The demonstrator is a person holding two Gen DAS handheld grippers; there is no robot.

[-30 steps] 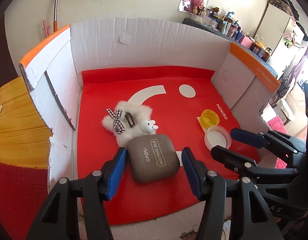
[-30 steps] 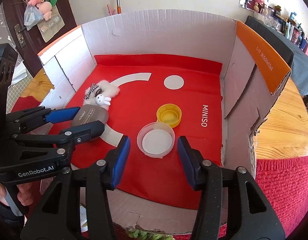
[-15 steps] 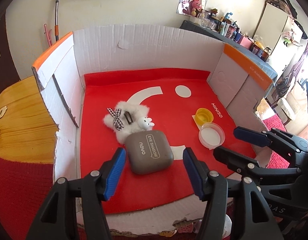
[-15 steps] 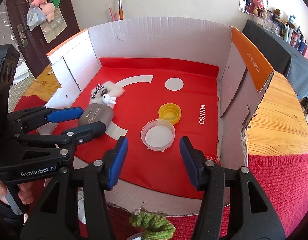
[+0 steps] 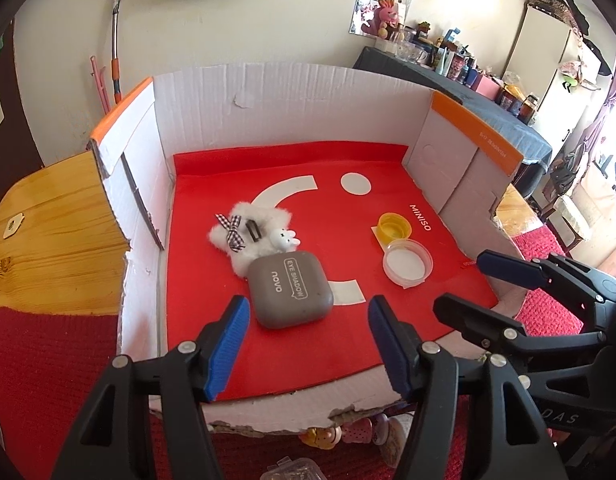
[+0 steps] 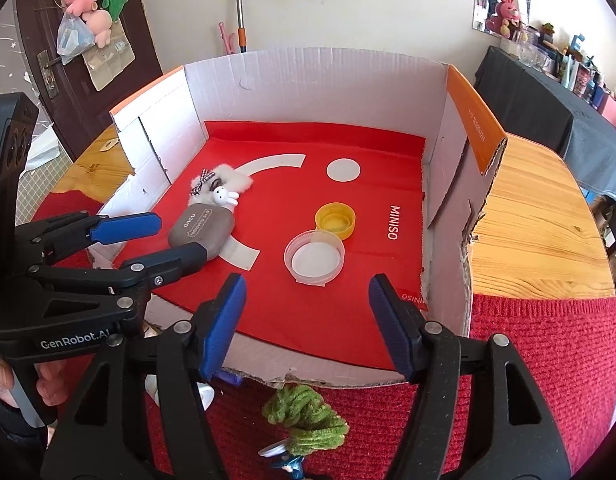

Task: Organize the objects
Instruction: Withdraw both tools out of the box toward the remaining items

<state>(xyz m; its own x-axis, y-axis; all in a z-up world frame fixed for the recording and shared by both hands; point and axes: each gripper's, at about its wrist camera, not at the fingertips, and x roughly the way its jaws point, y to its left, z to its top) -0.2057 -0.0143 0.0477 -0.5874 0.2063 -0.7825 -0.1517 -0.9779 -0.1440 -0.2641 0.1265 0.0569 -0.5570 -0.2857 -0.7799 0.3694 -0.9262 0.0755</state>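
Grey eyeshadow case point(image 5: 290, 289) lies flat, lettering running away from both gaping, empty tools point(image 5: 308, 340) point(image 6: 303, 324).

- The left gripper point(image 5: 305, 340) is level, its blue-padded jaws spread wide with nothing between them.
- The right gripper point(image 6: 305, 322) sits just to its right, jaws equally wide apart and holding nothing.
- Both point toward the far side, side by side, close but not touching.
- A hand point(image 6: 11, 384) grips the left gripper's handle at the near left.
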